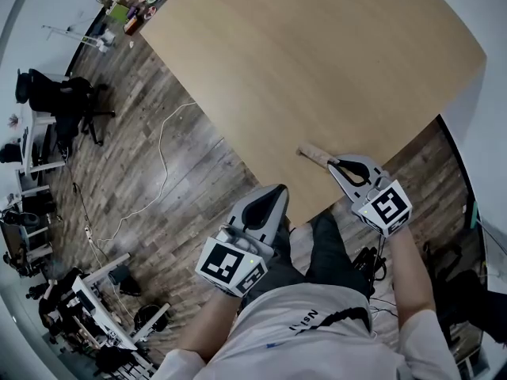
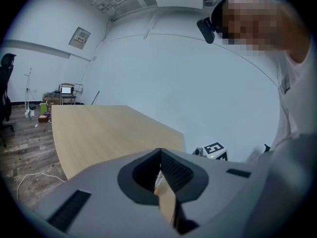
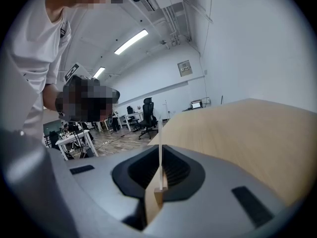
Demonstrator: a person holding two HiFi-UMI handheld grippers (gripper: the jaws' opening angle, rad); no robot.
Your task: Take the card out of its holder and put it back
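A: What is the biggest thing here?

B: The table (image 1: 317, 54) — a broad, pale wooden top, bare over most of its surface. The person sits at its near corner.

A: And the grippers, taken from that table?

B: The right gripper (image 1: 334, 165) reaches over the table's near edge, close to the corner. The left gripper (image 1: 277, 191) hangs off the table, just short of that same edge. It is above the person's legs (image 1: 317, 252), with its tips pointing toward the tabletop.

A: How do their jaws stand?

B: The right pair is clamped on the holder (image 1: 313, 153), a small wooden piece at the table's near edge. Whether it rests on the wood or is held just above it, I cannot tell. The left pair has its tips pressed together and grasps nothing I can name — a tan sliver shows in the slit behind the tips, and I cannot tell what it is.

A: Where is the card?

B: The card (image 3: 160, 148) stands upright in the holder's slot. It is seen edge-on as a thin white line between the right jaws, with the tabletop spreading beyond it.
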